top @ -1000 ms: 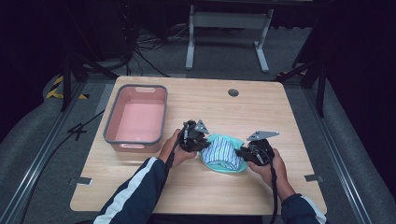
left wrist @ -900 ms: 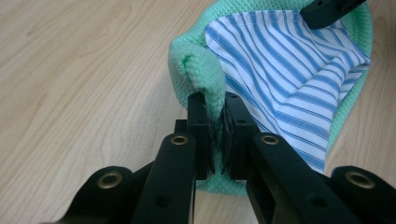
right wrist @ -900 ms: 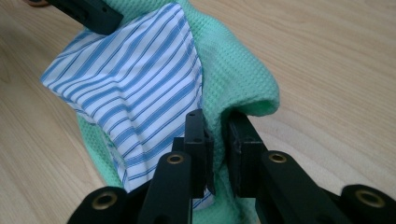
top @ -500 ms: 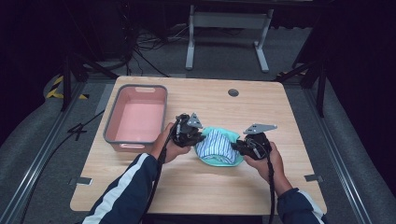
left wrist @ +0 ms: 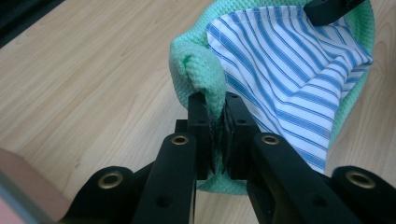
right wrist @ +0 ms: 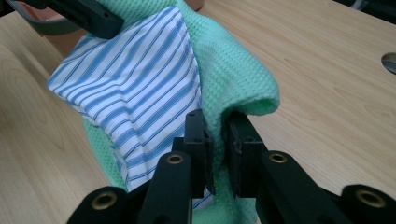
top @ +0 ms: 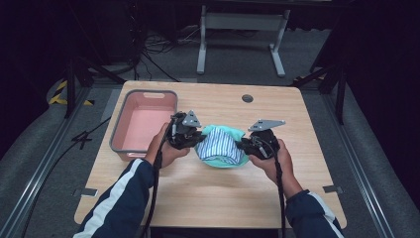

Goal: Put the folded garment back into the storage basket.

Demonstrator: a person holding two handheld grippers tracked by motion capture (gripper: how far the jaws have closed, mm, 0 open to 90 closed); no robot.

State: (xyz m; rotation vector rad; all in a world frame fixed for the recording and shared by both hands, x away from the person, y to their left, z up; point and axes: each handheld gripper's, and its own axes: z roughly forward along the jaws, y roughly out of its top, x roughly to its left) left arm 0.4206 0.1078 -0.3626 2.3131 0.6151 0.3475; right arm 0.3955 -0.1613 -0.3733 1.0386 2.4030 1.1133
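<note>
Together, the left gripper [top: 197, 140] and right gripper [top: 243, 145] each pinched an opposite edge of the green cloth [top: 223, 159], fingers pressed on it, above the worktop [top: 213, 193] beside the pink bin [top: 144, 124]; a striped cloth [top: 221, 146] lay on it.

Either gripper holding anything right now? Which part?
Both. The left gripper and right gripper each pinch an opposite edge fold of the green cloth, striped cloth lying on it.
</note>
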